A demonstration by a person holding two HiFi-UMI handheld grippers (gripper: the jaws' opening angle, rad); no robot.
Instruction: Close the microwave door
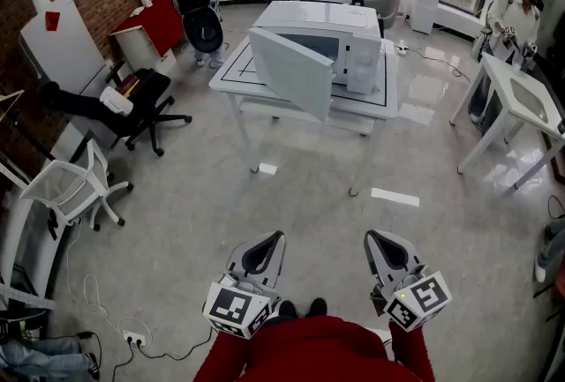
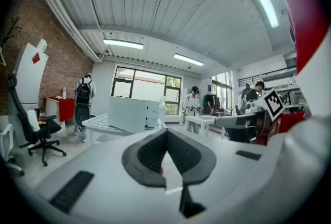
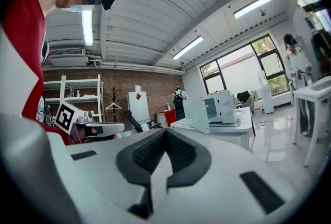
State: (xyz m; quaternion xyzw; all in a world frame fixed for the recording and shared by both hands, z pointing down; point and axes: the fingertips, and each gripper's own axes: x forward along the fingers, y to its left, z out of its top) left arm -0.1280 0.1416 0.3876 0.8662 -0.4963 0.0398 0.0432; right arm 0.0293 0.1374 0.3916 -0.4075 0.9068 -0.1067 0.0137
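A white microwave [image 1: 327, 41] stands on a white table [image 1: 237, 70] across the room, its door [image 1: 291, 71] swung wide open toward me. My left gripper [image 1: 269, 239] and right gripper [image 1: 377, 239] are held low, close to my body and far short of the table. Both are shut with nothing between their jaws. In the left gripper view the microwave [image 2: 134, 113] shows beyond the closed left gripper [image 2: 166, 132]. In the right gripper view the open door [image 3: 197, 114] is at mid-distance past the closed right gripper [image 3: 165, 132].
A black office chair [image 1: 132, 107] and a white chair [image 1: 75, 186] stand at the left. Another white table [image 1: 521, 102] is at the right. People stand at the back and far right. A power strip [image 1: 132, 338] with cables lies on the floor near my left.
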